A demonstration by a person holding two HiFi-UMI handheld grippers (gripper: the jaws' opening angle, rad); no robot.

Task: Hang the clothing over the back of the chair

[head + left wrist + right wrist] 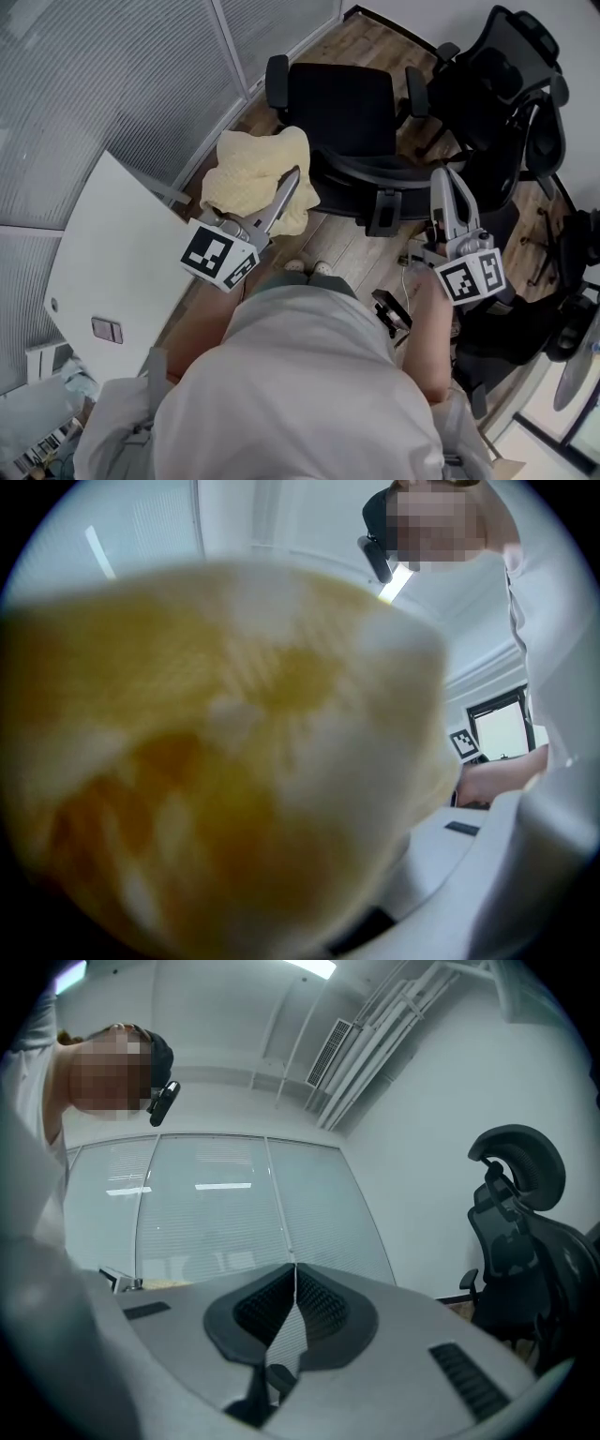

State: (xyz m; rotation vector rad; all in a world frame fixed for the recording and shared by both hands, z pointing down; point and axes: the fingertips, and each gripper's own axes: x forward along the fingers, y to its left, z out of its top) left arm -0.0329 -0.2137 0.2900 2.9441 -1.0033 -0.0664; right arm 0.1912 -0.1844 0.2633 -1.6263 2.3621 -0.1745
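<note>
Left gripper [292, 178] grips the soft, light, floppy yellow clothing [246, 171] by a bunched fold; right gripper [447, 181] closed, empty, should take another edge.

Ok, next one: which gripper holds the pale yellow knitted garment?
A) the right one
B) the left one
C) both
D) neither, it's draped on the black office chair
B: the pale yellow knitted garment bunches at the left gripper's tip and fills its view; the right gripper's jaws are shut on nothing.
</note>
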